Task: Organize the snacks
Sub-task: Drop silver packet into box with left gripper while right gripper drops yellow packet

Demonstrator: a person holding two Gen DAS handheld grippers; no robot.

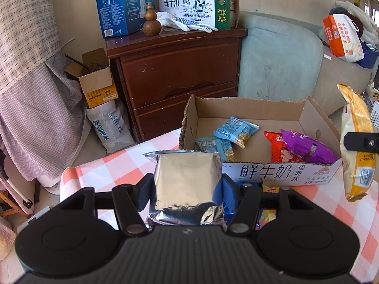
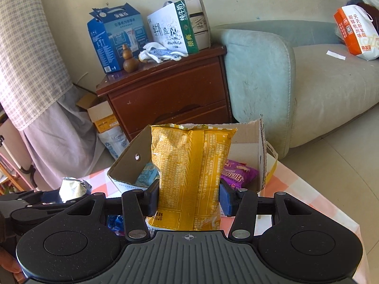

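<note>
The left tool (image 1: 187,189) pinches a silver packet (image 1: 187,179) upright, and the right tool (image 2: 188,196) pinches a yellow bag (image 2: 189,175), both lifted near the cardboard box (image 1: 260,108) at 12 o'clock, probably for dropping in.

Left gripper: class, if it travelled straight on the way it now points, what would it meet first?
Probably the cardboard box: the left gripper, shut on a silver packet, faces its near wall. Depth is unclear, so the packet might pass over the rim instead.
</note>
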